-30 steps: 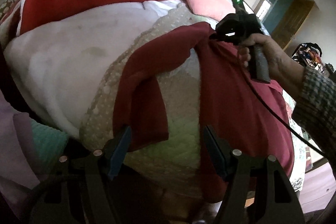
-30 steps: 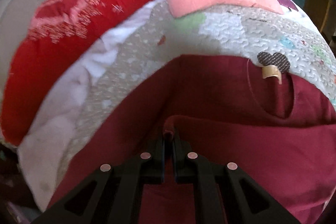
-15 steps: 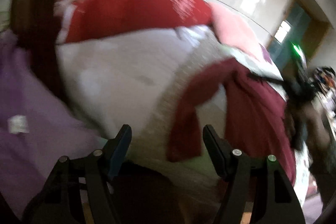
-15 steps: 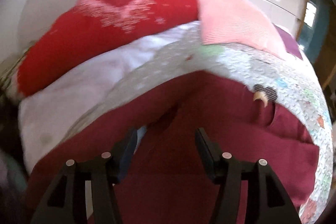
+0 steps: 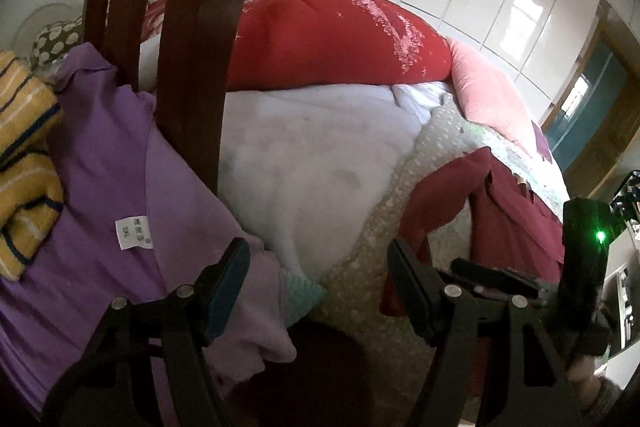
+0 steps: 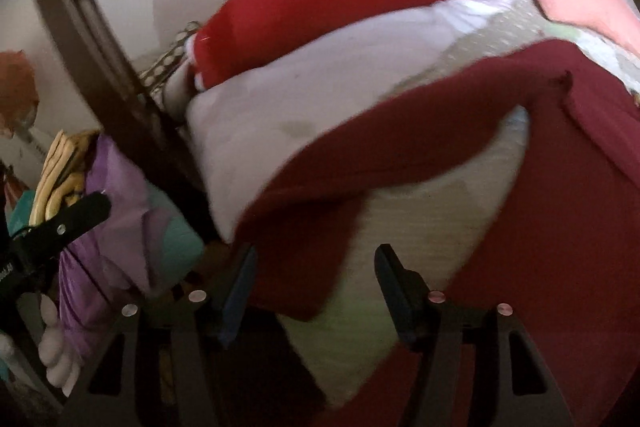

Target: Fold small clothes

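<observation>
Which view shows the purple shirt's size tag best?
Left wrist: the purple shirt lies flat and sharp, its white tag facing the camera. In the right wrist view the shirt is bunched and blurred, no tag visible.

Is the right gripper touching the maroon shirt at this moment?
Cannot tell. In the right wrist view the right gripper is open, with the maroon shirt's sleeve hanging between its fingers; blur hides any contact or gap.

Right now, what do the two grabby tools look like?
Both are black. The left tool has two flat fingers with teal-blue pads and round silver bolts on its angular frame. The right tool has the same black fingers, a blue pad and pinkish-looking bolts. Seen from the left camera, its boxy black body carries a small green light.
</observation>
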